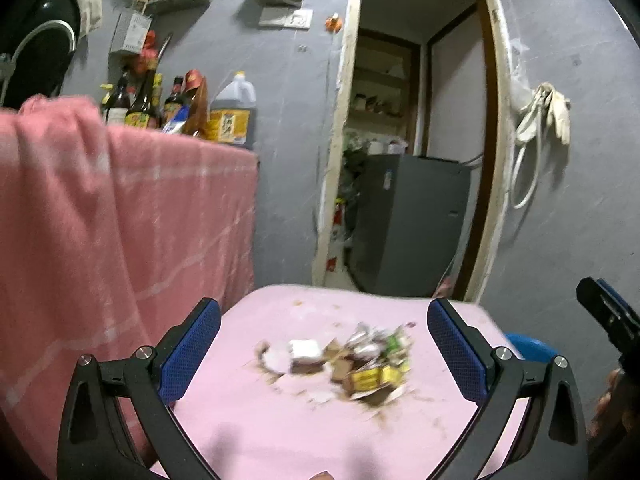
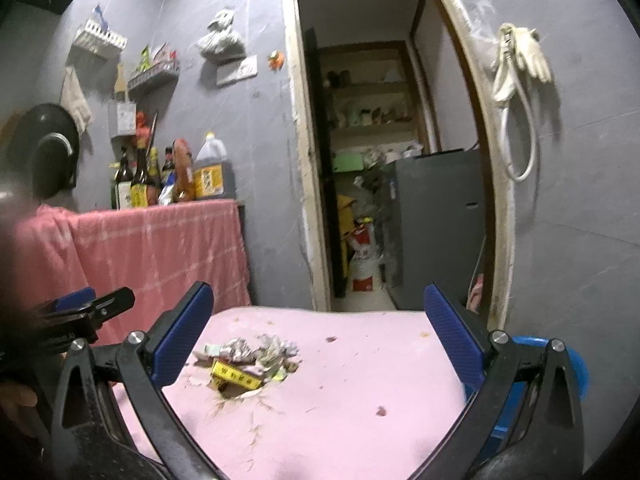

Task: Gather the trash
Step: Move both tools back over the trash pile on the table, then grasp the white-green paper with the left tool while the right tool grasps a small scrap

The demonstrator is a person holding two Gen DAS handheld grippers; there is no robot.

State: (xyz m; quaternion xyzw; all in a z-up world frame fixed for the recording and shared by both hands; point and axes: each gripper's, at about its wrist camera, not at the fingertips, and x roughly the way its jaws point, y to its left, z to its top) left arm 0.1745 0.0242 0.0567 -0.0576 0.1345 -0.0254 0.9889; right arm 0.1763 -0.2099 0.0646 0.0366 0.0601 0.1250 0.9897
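Pink table (image 1: 280, 432) carries the trash pile (image 1: 344, 360) at its middle, with the left gripper (image 1: 324, 348) and right gripper (image 2: 318, 336) both spread wide and empty, apparently ready to pick, the pile at ten o'clock for the right.

Walls: grey (image 2: 580, 200), scuffed.
Doorway: open doorway (image 2: 360, 120) ahead, shelves inside.
Surface: pink-covered surface (image 2: 360, 400) below.
Left: pink-draped counter (image 2: 160, 248).

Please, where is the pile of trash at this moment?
The trash pile lies on the pink table; in the left wrist view it is between the open left gripper fingers, and in the right wrist view it is left of centre.
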